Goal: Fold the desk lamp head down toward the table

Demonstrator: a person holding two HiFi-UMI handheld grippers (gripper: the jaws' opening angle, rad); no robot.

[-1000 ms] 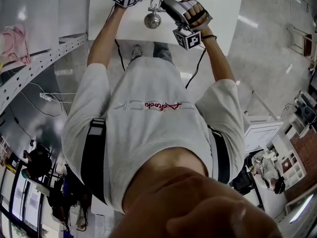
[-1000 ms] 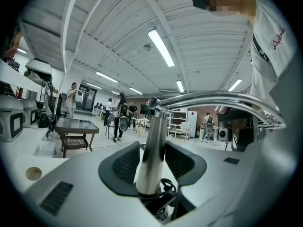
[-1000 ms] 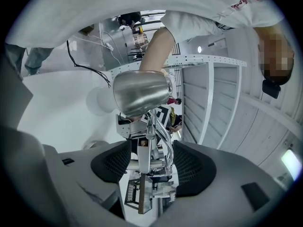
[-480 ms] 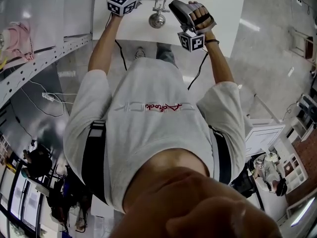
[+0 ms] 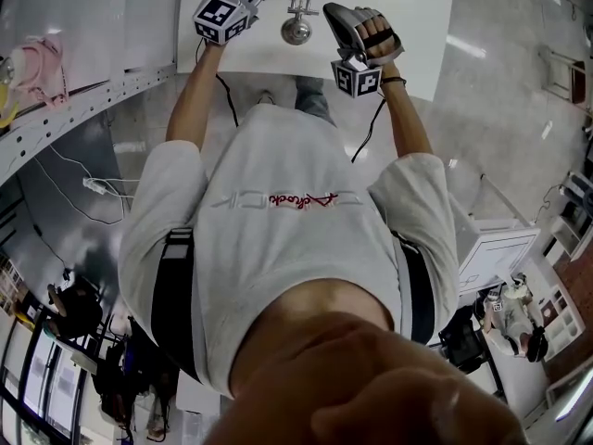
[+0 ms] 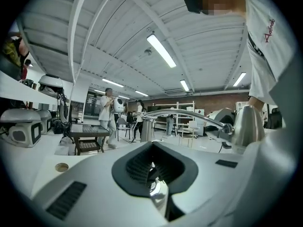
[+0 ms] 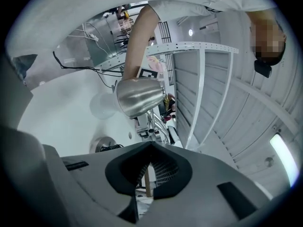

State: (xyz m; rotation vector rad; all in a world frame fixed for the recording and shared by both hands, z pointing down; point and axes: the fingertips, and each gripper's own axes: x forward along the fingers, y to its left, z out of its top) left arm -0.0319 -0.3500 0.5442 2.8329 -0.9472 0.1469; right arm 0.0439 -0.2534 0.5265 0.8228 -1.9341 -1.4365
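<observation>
- Over the last second the left gripper [image 6: 152,167] has swung out to the left and back towards the person. The right gripper [image 7: 150,171] has hardly shifted, and the lamp has not been folded.
- The left fingers [image 6: 90,178] are drawn together to a thin slit. A glint of bright metal shows in it, but I can't tell whether anything is nipped there.
- The right fingers [image 7: 208,167] are likewise closed to a slit with nothing between them, and they point at the lamp head [image 7: 138,96] just beyond.
- The lamp head hangs above the white worktop [image 5: 408,35], between the two grippers, at the near end of the lamp arm [image 6: 184,115]. It has not yet been brought down.
- If the head is pushed before the base [image 7: 103,144] is steadied, I'd expect the small disc to skate or tip on that smooth top.
- Closed fingers pressing on a rounded shade may slide off it.
- A loose joint could let the head drop hard.
- The shade is a brushed-metal cone with a soft sheen, and the arm is a slim polished tube. The base is a flat round metal disc.
</observation>
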